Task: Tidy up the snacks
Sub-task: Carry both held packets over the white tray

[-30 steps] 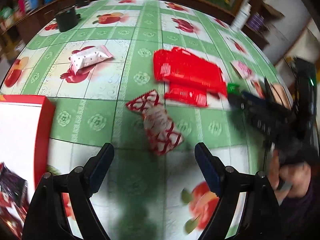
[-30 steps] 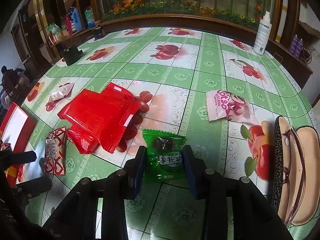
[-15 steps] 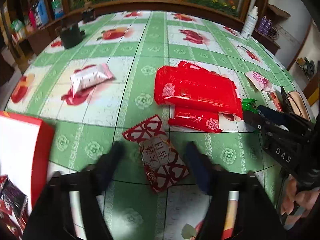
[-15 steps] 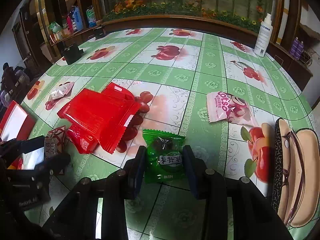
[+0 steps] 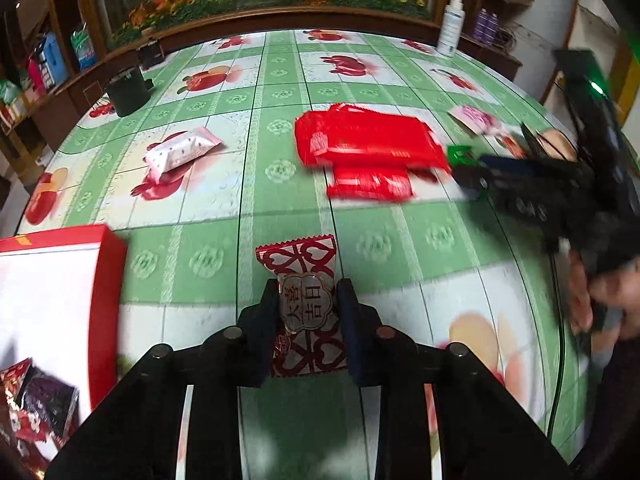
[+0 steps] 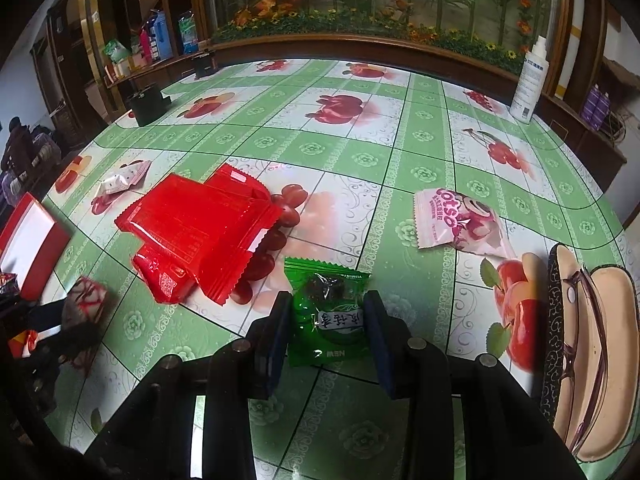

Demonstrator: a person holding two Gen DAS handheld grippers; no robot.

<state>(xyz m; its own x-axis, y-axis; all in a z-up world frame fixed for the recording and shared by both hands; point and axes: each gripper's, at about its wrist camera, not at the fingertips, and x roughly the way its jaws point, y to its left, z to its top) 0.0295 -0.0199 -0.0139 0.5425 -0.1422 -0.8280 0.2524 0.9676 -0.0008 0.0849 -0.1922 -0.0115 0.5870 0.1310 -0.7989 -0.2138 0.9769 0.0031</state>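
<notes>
My left gripper (image 5: 307, 300) is shut on a red-and-white patterned snack packet (image 5: 306, 304), held above the tablecloth. My right gripper (image 6: 328, 312) is shut on a green snack packet (image 6: 329, 316), low over the table. A red box (image 5: 52, 300) with a white inside lies at the left and holds several small snacks (image 5: 36, 408); it also shows in the right wrist view (image 6: 36, 244). Red packets (image 6: 200, 232) lie in a pile mid-table. A pink packet (image 6: 456, 220) and a white packet (image 5: 180, 152) lie loose.
An open glasses case with glasses (image 6: 588, 340) lies at the right edge. A white spray bottle (image 6: 530, 80) stands at the far right. A black holder (image 5: 128, 92) stands at the far left. A wooden ledge with flowers borders the far side.
My left gripper has closed on the red-and-white packet and lifted it, turning it upright in view. My right gripper has stayed shut on the green packet, nearly still.
</notes>
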